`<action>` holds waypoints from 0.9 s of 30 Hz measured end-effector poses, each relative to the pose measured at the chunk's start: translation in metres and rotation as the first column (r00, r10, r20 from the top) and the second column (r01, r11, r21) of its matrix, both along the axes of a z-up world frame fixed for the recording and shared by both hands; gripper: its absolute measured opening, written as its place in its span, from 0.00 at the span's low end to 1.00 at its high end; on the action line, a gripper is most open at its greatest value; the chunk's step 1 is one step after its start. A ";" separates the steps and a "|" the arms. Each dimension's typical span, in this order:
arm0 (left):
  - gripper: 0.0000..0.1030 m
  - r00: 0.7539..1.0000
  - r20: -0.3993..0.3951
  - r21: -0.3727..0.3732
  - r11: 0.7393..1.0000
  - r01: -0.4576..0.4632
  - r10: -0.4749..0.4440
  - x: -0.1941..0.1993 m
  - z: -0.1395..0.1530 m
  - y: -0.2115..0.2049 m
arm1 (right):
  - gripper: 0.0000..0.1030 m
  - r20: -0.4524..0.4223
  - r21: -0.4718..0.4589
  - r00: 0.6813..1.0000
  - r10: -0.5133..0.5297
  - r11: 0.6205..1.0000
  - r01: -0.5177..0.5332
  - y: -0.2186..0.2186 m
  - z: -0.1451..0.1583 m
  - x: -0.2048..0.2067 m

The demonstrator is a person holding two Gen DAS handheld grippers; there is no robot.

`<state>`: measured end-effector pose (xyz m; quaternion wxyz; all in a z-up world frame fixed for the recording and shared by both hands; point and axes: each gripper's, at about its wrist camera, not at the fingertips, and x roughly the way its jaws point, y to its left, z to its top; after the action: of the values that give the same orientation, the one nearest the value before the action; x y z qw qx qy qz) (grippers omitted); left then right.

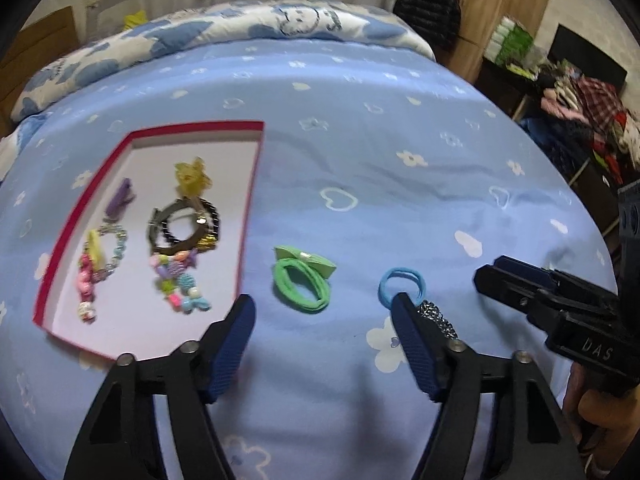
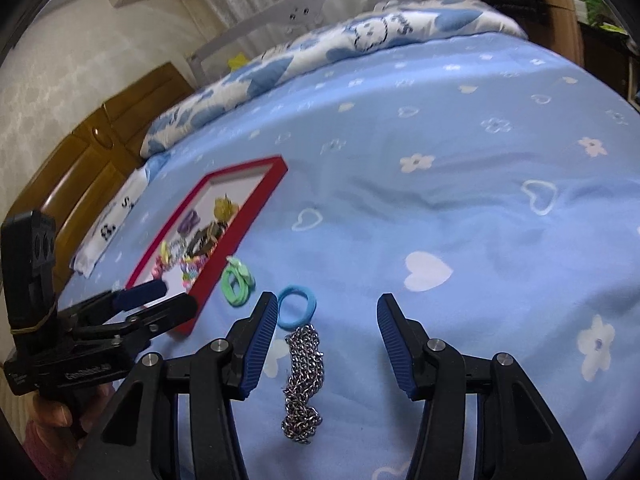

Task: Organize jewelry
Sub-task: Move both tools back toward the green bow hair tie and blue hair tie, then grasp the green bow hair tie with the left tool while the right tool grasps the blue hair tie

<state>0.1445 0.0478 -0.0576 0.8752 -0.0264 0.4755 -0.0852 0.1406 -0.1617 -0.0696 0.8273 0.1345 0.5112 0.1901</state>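
A red-rimmed box (image 1: 252, 184) (image 2: 240, 236) lies on the blue bedsheet and holds several bead bracelets, hair ties and clips. Beside it on the sheet lie a green hair tie with a bow (image 1: 302, 280) (image 2: 238, 276), a blue hair tie (image 1: 401, 282) (image 2: 297, 306) and a bunched silver chain (image 2: 305, 376) (image 1: 438, 316). My left gripper (image 1: 324, 300) (image 2: 160, 300) is open just in front of the green tie, nothing between its fingers. My right gripper (image 2: 326, 302) (image 1: 488, 274) is open too, hovering over the chain, which lies between its fingers untouched.
A rolled blue-and-white quilt (image 1: 224, 36) (image 2: 328, 48) runs along the far side of the bed. Brown wooden furniture (image 2: 96, 148) stands at the left, and a heap of clothes (image 1: 584, 120) lies beyond the bed's right edge. A hand (image 1: 596, 412) holds the right gripper.
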 end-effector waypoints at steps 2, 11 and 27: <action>0.60 1.000 -0.021 0.016 1.000 0.007 -0.007 0.010 -0.007 -0.003 | 0.46 -0.019 -0.007 1.000 0.025 1.000 -0.025 0.005 -0.006 0.005; 0.50 0.995 -0.089 0.089 0.995 0.045 -0.037 0.041 -0.032 -0.016 | 0.29 -0.087 -0.044 0.991 0.100 0.994 -0.104 0.025 -0.031 0.025; 0.07 0.993 -0.113 0.091 0.995 0.047 -0.036 0.057 -0.052 -0.015 | 0.06 -0.080 -0.165 0.978 0.194 0.965 -0.205 0.050 -0.039 0.028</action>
<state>0.2019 0.0333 -0.1097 0.8457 0.0200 0.5273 -0.0793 0.1686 -0.1117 -0.1081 0.7959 0.0161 0.5626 0.2229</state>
